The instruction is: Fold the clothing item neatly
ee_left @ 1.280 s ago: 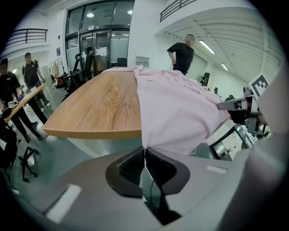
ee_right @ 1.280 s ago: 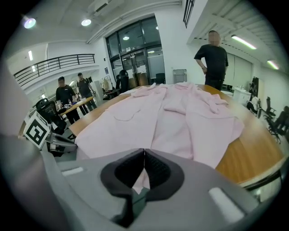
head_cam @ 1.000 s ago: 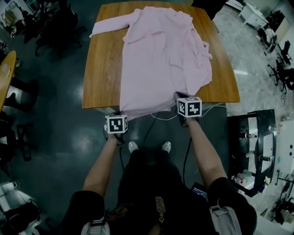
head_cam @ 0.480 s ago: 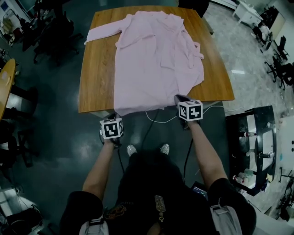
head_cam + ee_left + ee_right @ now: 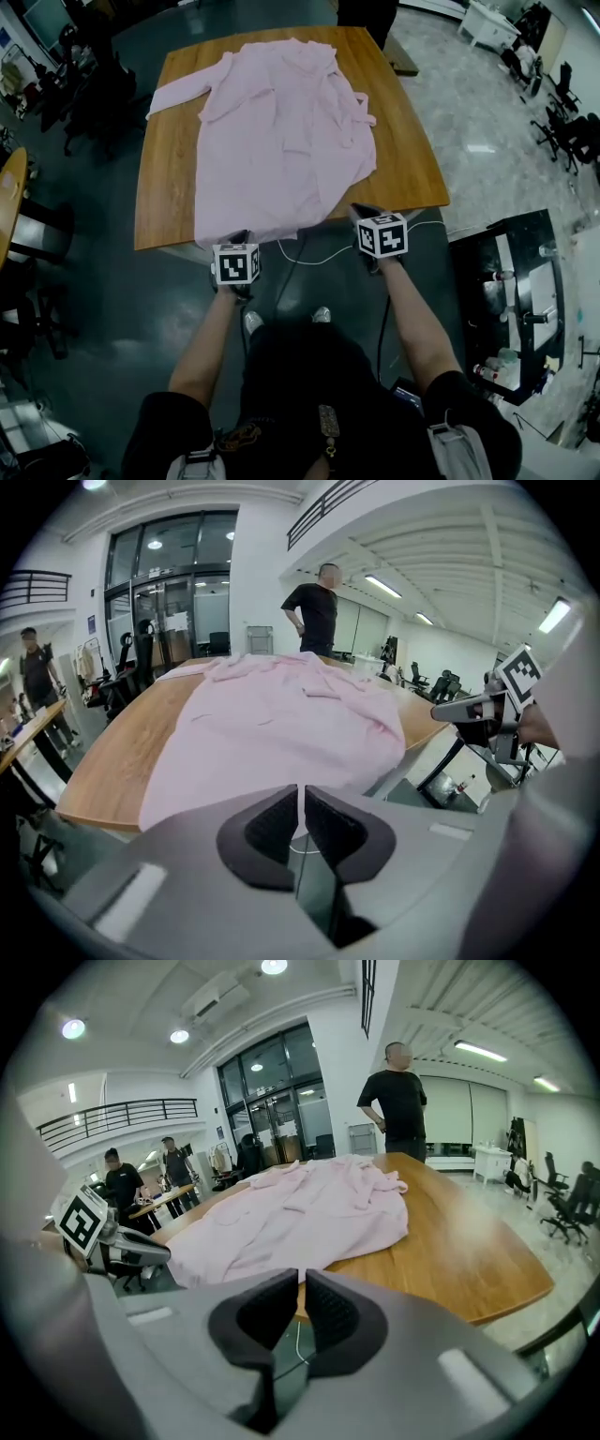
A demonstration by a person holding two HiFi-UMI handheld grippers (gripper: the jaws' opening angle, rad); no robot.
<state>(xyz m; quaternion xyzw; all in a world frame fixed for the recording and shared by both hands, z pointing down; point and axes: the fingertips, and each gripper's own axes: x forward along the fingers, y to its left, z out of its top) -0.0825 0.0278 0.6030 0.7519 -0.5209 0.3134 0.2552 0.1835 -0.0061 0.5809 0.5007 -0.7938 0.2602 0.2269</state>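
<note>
On the wooden table point(image 5: 403, 169) lies the pink garment point(image 5: 281, 141), spread flat. Collar at the far edge, one sleeve out to the far left, the other sleeve folded across the body at right. Near hem overhangs the table's near edge. Judgement: this overhang lets a jaw take the cloth from the front without scraping the wood.

Left gripper point(image 5: 301, 803): at the hem's left corner, jaws closing. A thin strip of pink cloth stands between the pads, and they appear to pinch it.

Right gripper point(image 5: 301, 1288): just off the hem's right corner, level with the table edge. Jaws pressed together, empty; only wood and a white cable point(image 5: 328, 255) show beyond the slit.

Judgement: one gripper per hem corner suits a first fold of hem toward collar. The right must open and take its corner first, since a lift by one corner would skew the cloth.

A person point(image 5: 398, 1091) stands past the far edge, well apart from the garment.
</note>
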